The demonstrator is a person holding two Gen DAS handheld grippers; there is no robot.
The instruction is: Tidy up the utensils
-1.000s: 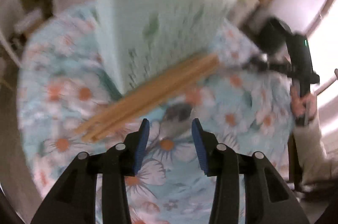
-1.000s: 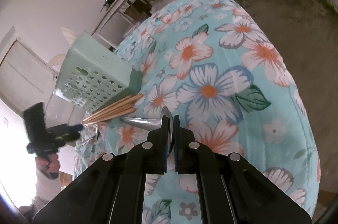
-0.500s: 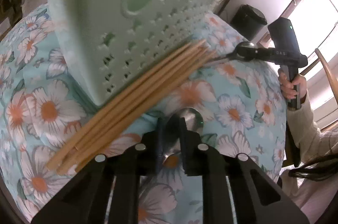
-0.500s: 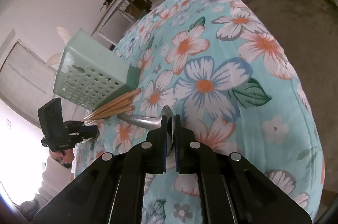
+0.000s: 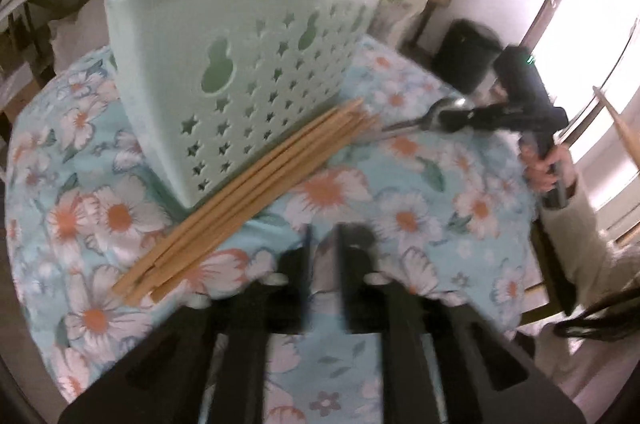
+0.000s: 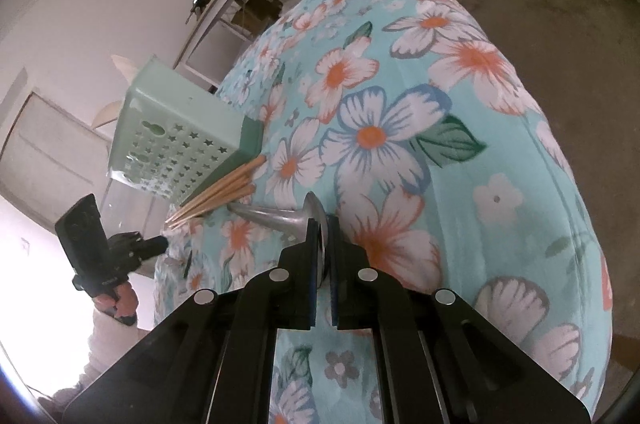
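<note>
Left wrist view blurs the left gripper (image 5: 323, 256), whose jaws, just reopened slightly, stand apart around something grey I cannot identify, with chopsticks (image 5: 248, 192), count unclear, at ten o'clock against one basket (image 5: 240, 64), while the right gripper (image 6: 323, 236) clamps one spoon (image 6: 280, 218).

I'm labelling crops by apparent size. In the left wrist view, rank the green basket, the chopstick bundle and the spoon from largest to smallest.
1. green basket
2. chopstick bundle
3. spoon, smallest; it lies farther from the camera and its far end is hidden by the right gripper, so its true size is unsure.
</note>
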